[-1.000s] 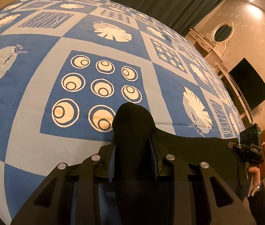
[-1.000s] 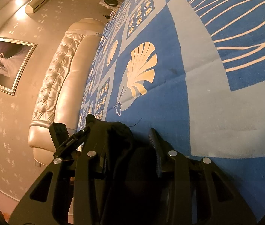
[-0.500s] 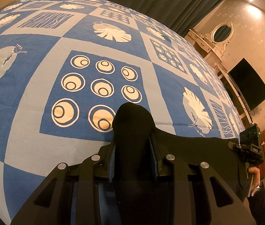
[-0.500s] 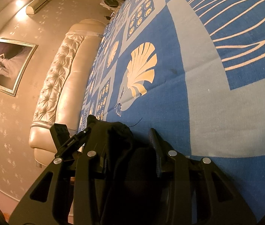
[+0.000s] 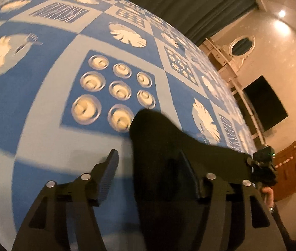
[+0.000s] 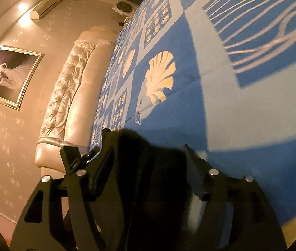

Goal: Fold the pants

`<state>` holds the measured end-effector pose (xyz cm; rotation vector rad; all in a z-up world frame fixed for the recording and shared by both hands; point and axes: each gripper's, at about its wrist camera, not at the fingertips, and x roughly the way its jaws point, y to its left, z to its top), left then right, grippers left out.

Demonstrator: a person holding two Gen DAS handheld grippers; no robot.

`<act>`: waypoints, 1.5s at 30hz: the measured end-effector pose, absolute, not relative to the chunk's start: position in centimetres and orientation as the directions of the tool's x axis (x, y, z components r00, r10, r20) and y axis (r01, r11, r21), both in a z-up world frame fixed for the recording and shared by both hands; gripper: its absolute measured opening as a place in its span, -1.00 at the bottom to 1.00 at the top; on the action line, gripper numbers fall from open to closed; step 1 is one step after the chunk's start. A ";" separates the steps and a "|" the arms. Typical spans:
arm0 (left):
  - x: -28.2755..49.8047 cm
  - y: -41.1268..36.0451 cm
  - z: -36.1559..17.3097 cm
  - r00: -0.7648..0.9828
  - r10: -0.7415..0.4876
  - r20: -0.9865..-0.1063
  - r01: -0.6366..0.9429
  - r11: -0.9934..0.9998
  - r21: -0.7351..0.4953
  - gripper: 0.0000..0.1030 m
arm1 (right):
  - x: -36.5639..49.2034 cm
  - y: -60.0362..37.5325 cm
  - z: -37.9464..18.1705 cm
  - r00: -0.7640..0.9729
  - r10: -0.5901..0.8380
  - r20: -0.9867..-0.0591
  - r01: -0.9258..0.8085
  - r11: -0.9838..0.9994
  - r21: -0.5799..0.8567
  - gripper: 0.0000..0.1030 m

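My left gripper stands wide open — the left finger hangs clear of the black pants, with bedspread showing in the gap, while the right finger presses against the dark cloth. The pants lie bunched on the blue patterned bedspread, stretching from between my left fingers off to the right, where my right gripper meets the far end of them. Seen from its own camera, my right gripper is spread about as wide, and a hump of the pants fills the space between the fingers; the picture is blurred, so I cannot tell whether they pinch it. The padded headboard runs along the bed's left edge there.
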<state>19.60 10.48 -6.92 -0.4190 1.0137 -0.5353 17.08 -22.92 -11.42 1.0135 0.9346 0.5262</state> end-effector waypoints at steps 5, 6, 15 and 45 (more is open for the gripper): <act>14.2 13.4 -8.0 0.400 -0.630 -0.666 0.177 0.766 -0.619 0.27 | 13.2 -23.1 -11.4 0.524 0.745 -0.412 0.060 0.450 0.891 0.42; 13.1 13.7 -8.1 0.402 -0.640 -0.654 0.169 0.754 -0.635 0.28 | 12.7 -22.8 -11.4 0.522 0.751 -0.405 0.058 0.443 0.895 0.46; 9.1 11.1 -8.4 0.354 -0.708 -0.611 0.168 0.691 -0.703 0.37 | 9.5 -17.7 -11.3 0.472 0.783 -0.406 -0.002 0.461 0.887 0.42; 8.7 7.9 -8.7 0.315 -0.670 -0.672 0.116 0.730 -0.674 0.28 | 7.5 -20.1 -13.4 0.507 0.798 -0.326 0.005 0.376 0.927 -0.23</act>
